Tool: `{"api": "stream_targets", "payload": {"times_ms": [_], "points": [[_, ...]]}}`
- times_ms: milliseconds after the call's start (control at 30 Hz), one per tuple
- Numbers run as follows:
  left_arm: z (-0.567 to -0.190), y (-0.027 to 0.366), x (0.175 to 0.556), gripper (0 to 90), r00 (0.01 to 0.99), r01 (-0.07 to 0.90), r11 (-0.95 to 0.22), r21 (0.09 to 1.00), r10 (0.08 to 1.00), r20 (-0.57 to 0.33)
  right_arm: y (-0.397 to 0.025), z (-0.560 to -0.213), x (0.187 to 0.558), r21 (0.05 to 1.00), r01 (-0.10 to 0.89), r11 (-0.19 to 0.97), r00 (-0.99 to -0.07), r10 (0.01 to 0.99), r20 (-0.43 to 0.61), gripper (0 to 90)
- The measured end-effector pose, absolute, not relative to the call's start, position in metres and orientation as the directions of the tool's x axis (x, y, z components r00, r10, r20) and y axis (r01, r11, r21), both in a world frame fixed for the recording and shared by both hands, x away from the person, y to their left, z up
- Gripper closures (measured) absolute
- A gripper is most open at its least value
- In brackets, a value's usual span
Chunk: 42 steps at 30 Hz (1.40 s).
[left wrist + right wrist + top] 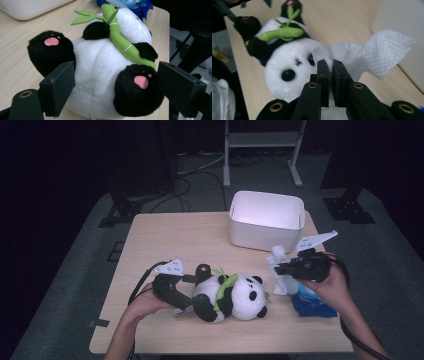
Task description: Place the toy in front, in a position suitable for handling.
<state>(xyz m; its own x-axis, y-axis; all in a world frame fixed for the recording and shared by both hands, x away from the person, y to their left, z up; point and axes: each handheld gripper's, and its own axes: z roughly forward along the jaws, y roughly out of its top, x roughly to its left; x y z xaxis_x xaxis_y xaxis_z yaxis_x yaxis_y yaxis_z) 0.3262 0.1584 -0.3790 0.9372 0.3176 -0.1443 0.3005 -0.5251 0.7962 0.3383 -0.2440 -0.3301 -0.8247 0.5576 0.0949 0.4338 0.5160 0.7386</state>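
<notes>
Plush panda: black and white, pink foot pads, green bamboo stalk across its belly, lying on its back near the table's front edge. White embossed tissue: crumpled, pinched at one end, standing up just beside the panda's head.

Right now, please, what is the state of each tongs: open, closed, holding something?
Left tongs: open, jaws either side of the toy panda, not clamped.
Right tongs: closed on a white tissue.
</notes>
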Motion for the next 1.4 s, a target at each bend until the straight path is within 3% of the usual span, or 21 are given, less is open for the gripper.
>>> {"api": "stream_targets", "payload": {"times_ms": [100, 300, 667, 1400], "points": [[-0.381, 0.157, 0.326, 8.7, 0.936, 0.302, -0.529, 0.793, 0.323, -0.140, -0.212, -0.331, 0.339, 0.730, 0.395, 0.557, -0.870, 0.482, 0.104, 84.4], [-0.386, 0.157, 0.328, 8.7, 0.937, 0.311, -0.527, 0.791, 0.307, -0.164, -0.154, -0.340, 0.344, 0.710, 0.343, 0.616, -0.923, 0.363, 0.131, 84.3], [-0.392, 0.153, 0.328, 7.6, 0.939, 0.316, -0.537, 0.782, 0.292, -0.179, -0.093, -0.345, 0.340, 0.696, 0.249, 0.674, -0.967, 0.219, 0.134, 83.7], [-0.391, 0.154, 0.329, 7.6, 0.936, 0.317, -0.541, 0.779, 0.312, -0.164, -0.192, -0.359, 0.328, 0.681, 0.390, 0.620, -0.903, 0.401, 0.152, 83.2]]}}
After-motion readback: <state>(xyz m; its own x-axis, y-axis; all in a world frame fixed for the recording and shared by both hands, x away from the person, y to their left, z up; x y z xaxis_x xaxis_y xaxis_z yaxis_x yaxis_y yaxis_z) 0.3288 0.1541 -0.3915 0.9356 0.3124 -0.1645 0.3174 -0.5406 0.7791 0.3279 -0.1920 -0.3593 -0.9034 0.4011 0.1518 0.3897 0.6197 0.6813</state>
